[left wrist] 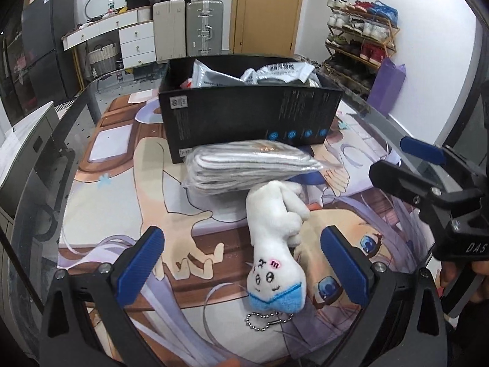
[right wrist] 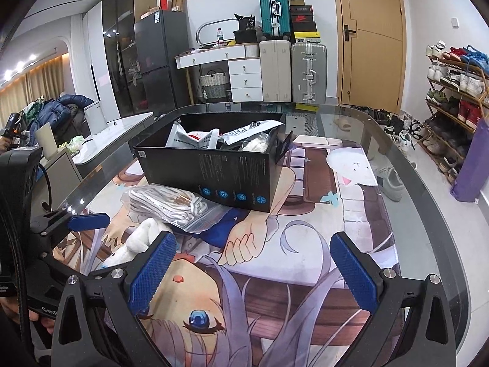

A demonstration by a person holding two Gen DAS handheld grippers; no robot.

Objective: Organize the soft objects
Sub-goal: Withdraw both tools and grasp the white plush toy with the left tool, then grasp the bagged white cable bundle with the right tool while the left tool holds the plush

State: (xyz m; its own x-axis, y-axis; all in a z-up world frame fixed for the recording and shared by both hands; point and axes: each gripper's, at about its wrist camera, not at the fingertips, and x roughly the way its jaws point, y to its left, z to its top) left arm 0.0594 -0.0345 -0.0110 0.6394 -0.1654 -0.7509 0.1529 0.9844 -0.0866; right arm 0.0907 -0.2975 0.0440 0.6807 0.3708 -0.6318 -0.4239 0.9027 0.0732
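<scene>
A white plush toy with a blue collar and a bead chain lies on the printed mat, between the open jaws of my left gripper. Behind it lies a clear bag of white socks, up against a black open box holding several soft packets. In the right wrist view the plush is partly hidden behind my left fingertip, with the sock bag and the box beyond. My right gripper is open and empty over the mat, to the right of the plush.
The anime-print mat covers a glass table. Behind stand suitcases, a white drawer unit, a door and a shoe rack. A purple bag stands on the floor at right.
</scene>
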